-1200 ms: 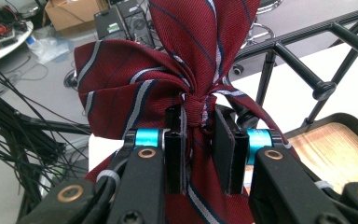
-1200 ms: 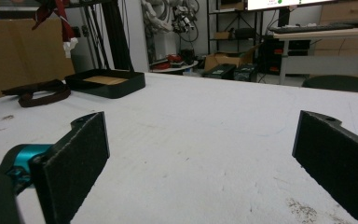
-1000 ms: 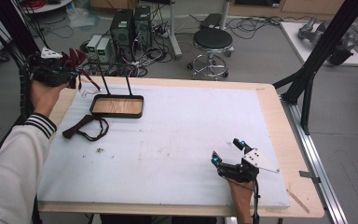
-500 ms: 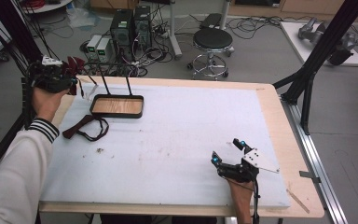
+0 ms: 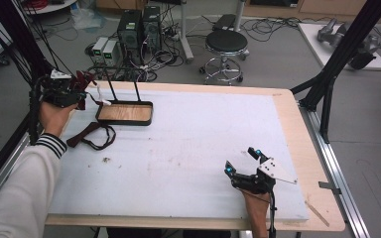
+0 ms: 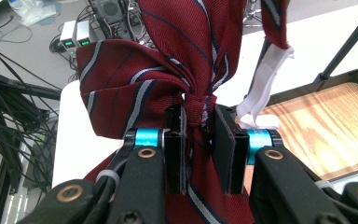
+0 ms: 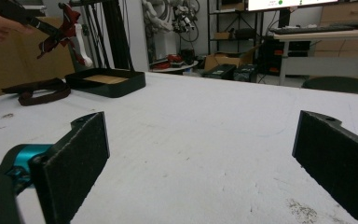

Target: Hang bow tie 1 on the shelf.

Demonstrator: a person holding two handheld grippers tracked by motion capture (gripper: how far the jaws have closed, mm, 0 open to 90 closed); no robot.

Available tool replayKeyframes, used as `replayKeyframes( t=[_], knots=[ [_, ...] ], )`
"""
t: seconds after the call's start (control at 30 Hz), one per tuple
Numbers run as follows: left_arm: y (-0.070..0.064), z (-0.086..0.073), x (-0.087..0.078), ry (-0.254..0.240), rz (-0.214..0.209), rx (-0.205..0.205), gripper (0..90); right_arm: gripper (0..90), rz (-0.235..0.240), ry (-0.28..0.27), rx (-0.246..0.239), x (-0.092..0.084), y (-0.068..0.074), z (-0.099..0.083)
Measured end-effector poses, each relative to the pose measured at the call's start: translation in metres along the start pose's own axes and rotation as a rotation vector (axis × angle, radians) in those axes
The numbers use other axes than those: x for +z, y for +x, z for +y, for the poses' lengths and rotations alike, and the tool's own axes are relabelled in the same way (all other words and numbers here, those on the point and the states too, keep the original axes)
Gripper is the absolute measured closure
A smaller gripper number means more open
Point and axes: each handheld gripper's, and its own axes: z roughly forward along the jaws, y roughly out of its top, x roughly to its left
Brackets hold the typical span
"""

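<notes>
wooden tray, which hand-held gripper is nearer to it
Left. The left hand-held gripper hangs just beside the wooden tray, gripping a red tie; the right hand-held gripper sits across the table.

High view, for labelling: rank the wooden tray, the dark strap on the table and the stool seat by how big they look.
1. Wooden tray.
2. Stool seat, though farther off, so unsure.
3. Dark strap, thin and looped.
</notes>
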Motion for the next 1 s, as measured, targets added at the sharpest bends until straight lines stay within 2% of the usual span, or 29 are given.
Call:
replayKeyframes(
  t=[0.1, 0.13, 0.17, 0.23, 0.27, 0.3, 0.4, 0.67, 0.77, 0.93, 1.0],
  knots=[
    [0.000, 0.000, -0.002, -0.005, -0.011, -0.002, 72.5, 2.8, 0.000, 0.001, 0.004, 0.000, 0.000, 0.000],
    [0.000, 0.000, -0.002, -0.004, -0.014, -0.002, 65.5, 2.8, 0.002, 0.000, 0.004, 0.000, 0.000, 0.000],
    [-0.001, 0.000, -0.002, 0.005, 0.007, -0.004, 54.2, 2.8, 0.002, 0.000, 0.004, 0.000, 0.000, 0.000],
    [-0.001, -0.002, -0.003, -0.016, 0.022, -0.010, 32.7, 2.8, 0.002, 0.000, 0.005, 0.000, 0.000, 0.000],
    [0.000, -0.002, -0.004, -0.022, 0.024, -0.012, 25.8, 2.8, 0.002, 0.000, 0.007, 0.000, 0.000, 0.000],
    [0.000, -0.003, -0.005, -0.029, 0.024, -0.009, 21.7, 2.8, 0.003, 0.000, 0.007, 0.000, 0.000, 0.000],
    [0.001, -0.005, -0.015, -0.089, -0.015, 0.003, 15.5, 2.8, 0.003, -0.002, 0.005, 0.000, -0.001, 0.000],
    [-0.002, -0.008, -0.040, -0.201, -0.091, 0.043, 14.6, 2.8, 0.004, 0.001, 0.012, -0.001, -0.001, 0.000],
    [-0.008, -0.011, -0.048, -0.238, -0.135, 0.051, 14.5, 2.8, 0.000, -0.001, 0.013, 0.000, -0.001, 0.000],
    [-0.022, -0.023, -0.059, -0.336, -0.211, 0.072, 14.4, 2.8, -0.001, -0.001, 0.016, 0.000, -0.001, 0.000],
    [-0.027, -0.027, -0.059, -0.339, -0.229, 0.081, 14.4, 2.8, -0.002, -0.002, 0.015, 0.000, -0.001, 0.000]
  ],
)
